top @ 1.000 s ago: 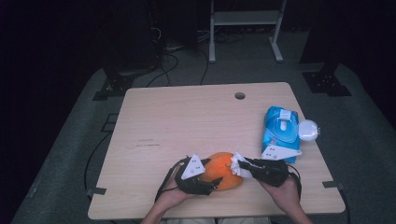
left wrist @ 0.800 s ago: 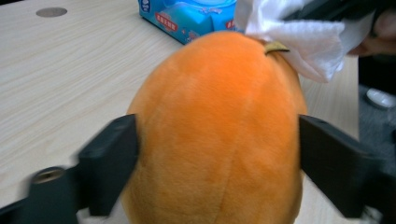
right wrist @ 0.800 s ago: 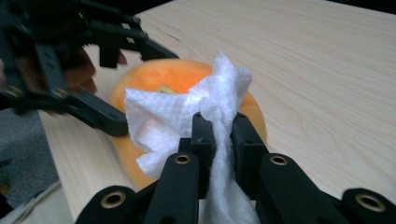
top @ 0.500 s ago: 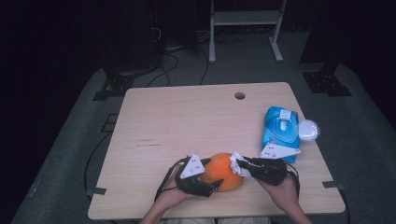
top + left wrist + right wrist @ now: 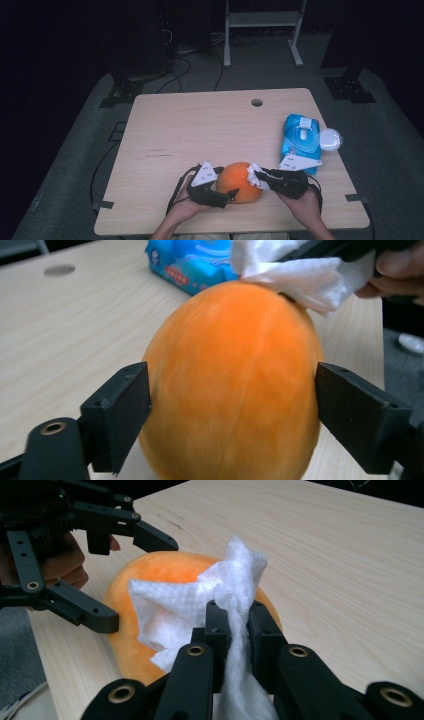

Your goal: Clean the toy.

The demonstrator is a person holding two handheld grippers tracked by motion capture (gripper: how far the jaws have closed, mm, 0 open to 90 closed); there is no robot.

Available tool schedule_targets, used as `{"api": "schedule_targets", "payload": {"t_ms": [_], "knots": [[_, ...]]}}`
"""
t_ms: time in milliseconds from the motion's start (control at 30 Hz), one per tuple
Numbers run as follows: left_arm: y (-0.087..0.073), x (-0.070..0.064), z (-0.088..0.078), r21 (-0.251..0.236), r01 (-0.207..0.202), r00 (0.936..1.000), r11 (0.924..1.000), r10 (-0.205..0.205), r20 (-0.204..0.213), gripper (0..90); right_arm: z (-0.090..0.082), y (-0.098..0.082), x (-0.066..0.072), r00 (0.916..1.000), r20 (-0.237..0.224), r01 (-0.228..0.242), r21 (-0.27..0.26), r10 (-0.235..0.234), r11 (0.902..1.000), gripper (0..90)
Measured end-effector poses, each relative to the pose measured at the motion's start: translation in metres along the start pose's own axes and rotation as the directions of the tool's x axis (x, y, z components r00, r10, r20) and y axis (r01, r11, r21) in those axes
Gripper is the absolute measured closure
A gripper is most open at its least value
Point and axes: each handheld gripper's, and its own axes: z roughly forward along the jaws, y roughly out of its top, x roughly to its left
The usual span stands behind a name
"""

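Left tool [image 5: 232,405] jaws just narrowed around orange fruit [image 5: 232,385], pads seemingly touching; right tool [image 5: 233,625] clenching white wipe [image 5: 200,605].

Far tabletop [image 5: 200,125] open — wipes pack [image 5: 300,137] (right side) obstructs.

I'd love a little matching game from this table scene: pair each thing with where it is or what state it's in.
Things:
1. orange fruit
2. white wipe
3. blue wipes pack
4. round hole

States:
A. near the table's far edge
B. pinched in the right gripper
C. between the left gripper's wide jaws
D. lying at the table's right side

Pairs: 1-C, 2-B, 3-D, 4-A
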Motion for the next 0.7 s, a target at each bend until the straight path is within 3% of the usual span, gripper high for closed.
{"api": "schedule_targets", "payload": {"t_ms": [67, 133, 233, 333, 400, 467, 500, 600, 700], "knots": [[0.002, -0.006, 0.001, 0.004, -0.053, 0.9985, 0.9986, 0.053, -0.015, 26.5, -0.001, 0.004, 0.003, 0.9999, -0.001, 0.01, -0.008, -0.01, 0.9999, 81.1], [0.005, -0.012, 0.002, -0.006, -0.092, 0.9955, 0.9958, 0.092, -0.024, 30.4, -0.002, 0.011, 0.013, 0.9982, -0.04, 0.043, -0.038, -0.045, 0.9983, 81.0], [0.009, -0.023, 0.005, -0.001, -0.171, 0.9842, 0.9853, 0.171, -0.048, 29.7, -0.001, 0.018, 0.025, 0.9917, -0.018, 0.127, -0.026, -0.128, 0.9916, 81.0], [0.01, -0.021, 0.005, -0.01, -0.128, 0.9908, 0.9917, 0.128, -0.045, 19.7, -0.002, 0.013, 0.013, 0.9962, -0.017, 0.085, -0.014, -0.085, 0.9963, 81.1], [0.007, -0.014, 0.007, 0.018, -0.053, 0.9964, 0.9984, 0.054, -0.065, 11.3, -0.001, 0.007, 0.005, 0.9983, -0.007, 0.058, 0.002, -0.058, 0.9983, 81.1], [0.005, -0.009, 0.01, 0.046, 0.014, 0.9981, 0.9988, -0.011, -0.06, 11.0, -0.001, 0.004, 0.0, 0.9992, 0.01, 0.038, 0.001, -0.038, 0.9993, 81.1], [0.004, -0.009, 0.01, 0.043, 0.007, 0.9991, 0.9991, -0.005, -0.043, 14.9, -0.001, 0.005, -0.001, 0.9995, 0.009, 0.03, 0.003, -0.03, 0.9995, 81.1], [0.007, -0.016, 0.01, 0.044, -0.05, 0.9972, 0.9978, 0.053, -0.053, 25.1, -0.002, 0.01, 0.006, 0.9988, 0.005, 0.049, -0.01, -0.049, 0.9987, 81.1], [0.008, -0.026, 0.011, 0.048, -0.151, 0.9874, 0.9874, 0.153, -0.042, 31.8, 0.0, 0.017, 0.025, 0.9932, -0.036, 0.109, -0.027, -0.11, 0.9936, 81.1]]}}
